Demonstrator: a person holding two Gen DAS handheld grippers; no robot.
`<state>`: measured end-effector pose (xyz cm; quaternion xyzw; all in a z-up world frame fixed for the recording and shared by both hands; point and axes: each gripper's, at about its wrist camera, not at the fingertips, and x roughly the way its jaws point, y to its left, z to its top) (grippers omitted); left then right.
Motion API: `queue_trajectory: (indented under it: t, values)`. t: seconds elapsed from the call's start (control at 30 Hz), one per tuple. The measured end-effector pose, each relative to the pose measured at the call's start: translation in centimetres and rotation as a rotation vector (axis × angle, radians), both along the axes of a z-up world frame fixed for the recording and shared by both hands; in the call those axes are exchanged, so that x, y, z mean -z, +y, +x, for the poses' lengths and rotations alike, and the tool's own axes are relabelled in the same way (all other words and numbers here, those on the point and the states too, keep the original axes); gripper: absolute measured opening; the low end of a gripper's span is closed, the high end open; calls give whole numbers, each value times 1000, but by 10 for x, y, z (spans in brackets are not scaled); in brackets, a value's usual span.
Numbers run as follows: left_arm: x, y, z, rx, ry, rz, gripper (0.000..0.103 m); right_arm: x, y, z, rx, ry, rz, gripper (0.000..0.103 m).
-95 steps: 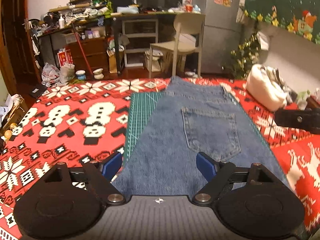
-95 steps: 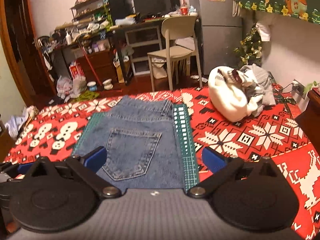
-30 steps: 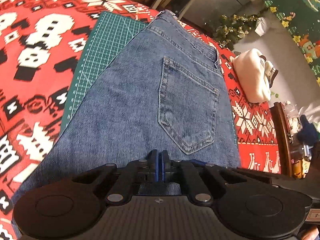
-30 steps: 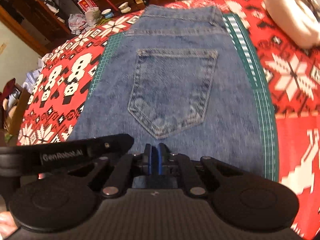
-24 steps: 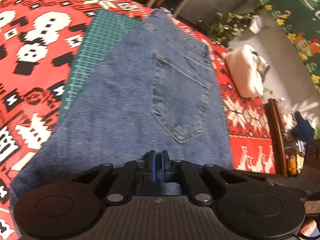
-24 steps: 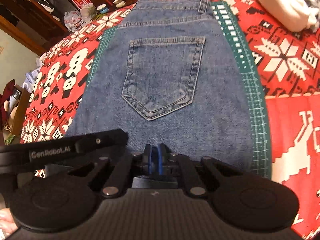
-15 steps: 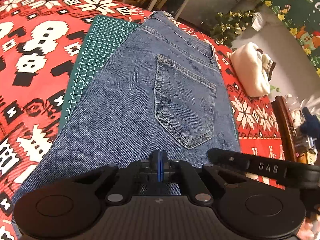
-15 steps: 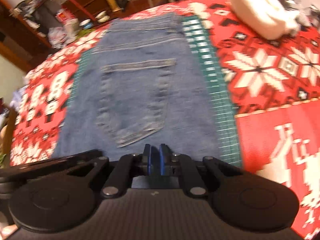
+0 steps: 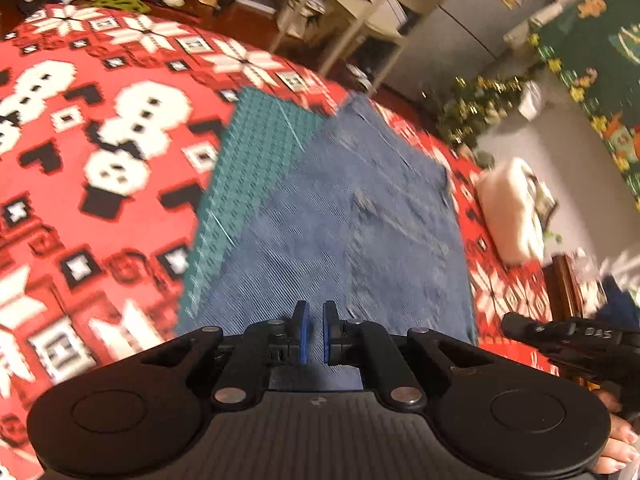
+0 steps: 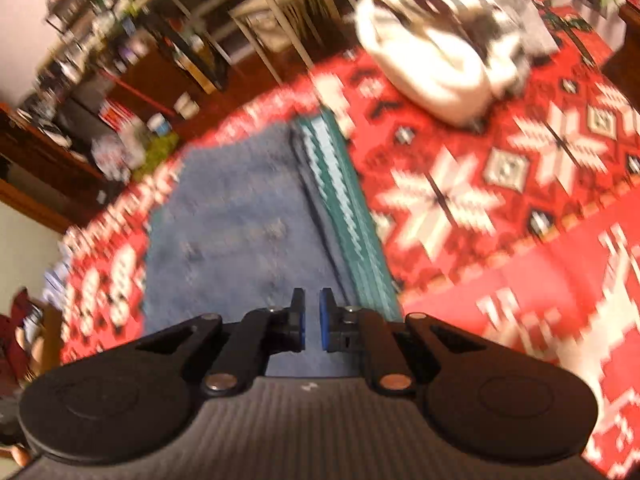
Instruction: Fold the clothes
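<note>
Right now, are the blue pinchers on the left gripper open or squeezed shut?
Slightly open. The left gripper shows a narrow gap between its blue pads, with the jeans visible through it.

A green cutting mat [image 9: 256, 168] lies on a red snowman-patterned blanket [image 9: 100, 152], a chair [image 9: 360, 12] beyond

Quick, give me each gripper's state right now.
Left gripper: jaws slightly open, holding nothing, over the jeans.
Right gripper: jaws slightly open, holding nothing.

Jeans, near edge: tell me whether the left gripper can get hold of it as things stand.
Probably yes. The left gripper sits right over the near edge of the jeans, jaws slightly apart, with nothing lying between them and the denim.
</note>
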<state>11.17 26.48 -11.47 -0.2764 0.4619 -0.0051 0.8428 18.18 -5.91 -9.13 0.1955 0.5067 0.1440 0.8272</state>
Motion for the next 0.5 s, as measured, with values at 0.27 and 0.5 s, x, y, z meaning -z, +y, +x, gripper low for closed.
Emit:
queue_trajectory:
  t: [0.27,0.5]
  values:
    - [2,19,31,-34,-39,-34,5,20,23,35,-15,7,33,9]
    - [18,1,49,15,4,42,3,44,35,49,-18,28,-79,7]
